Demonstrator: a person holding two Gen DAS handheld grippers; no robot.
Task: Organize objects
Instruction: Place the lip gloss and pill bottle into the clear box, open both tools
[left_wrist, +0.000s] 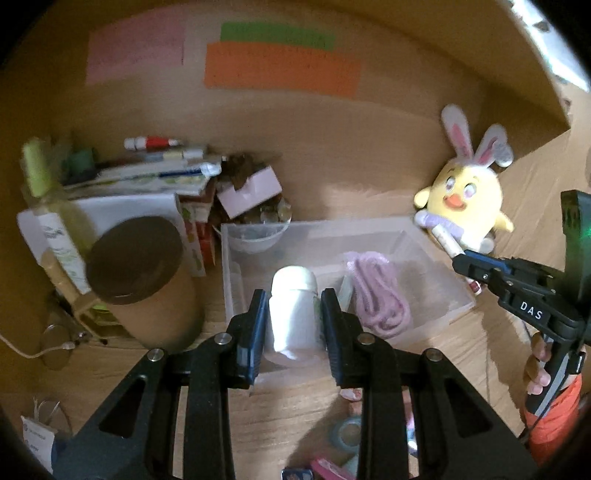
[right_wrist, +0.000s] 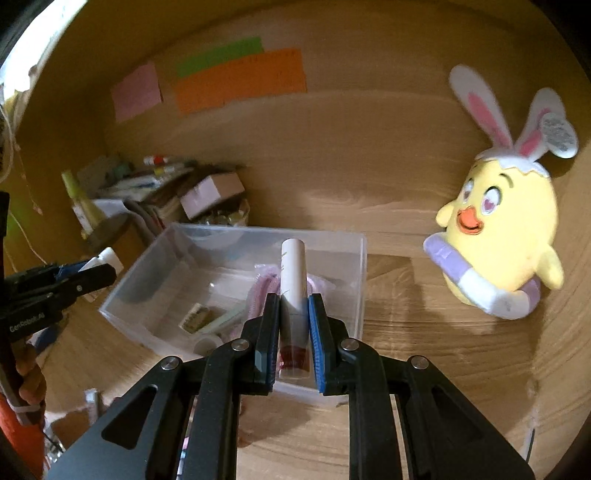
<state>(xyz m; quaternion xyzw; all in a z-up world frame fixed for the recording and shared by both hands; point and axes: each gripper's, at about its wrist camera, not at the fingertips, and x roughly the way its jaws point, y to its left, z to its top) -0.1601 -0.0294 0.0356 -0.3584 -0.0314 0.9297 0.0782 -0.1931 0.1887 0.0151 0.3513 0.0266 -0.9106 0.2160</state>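
Note:
My left gripper (left_wrist: 294, 314) is shut on a white plastic bottle (left_wrist: 293, 312), held upright over the near edge of a clear plastic bin (left_wrist: 436, 280). The right gripper (right_wrist: 293, 325) is shut on a slim white tube with a red end (right_wrist: 293, 284), held above the same bin (right_wrist: 354, 251). A pink coiled cord (left_wrist: 376, 295) lies inside the bin, with a small printed packet (right_wrist: 197, 317) beside it. In the left wrist view the right gripper (left_wrist: 467, 260) shows at the right edge with the tube (left_wrist: 447, 240). In the right wrist view the left gripper (right_wrist: 107, 267) shows at the left.
A yellow chick plush with bunny ears (right_wrist: 506, 236) sits to the right of the bin. A brown-lidded cardboard cylinder (left_wrist: 147, 280), a green-capped bottle (left_wrist: 40, 184), stacked books, pens and a pink box (left_wrist: 249, 192) crowd the left. Small items (left_wrist: 347, 432) lie on the wooden desk near me.

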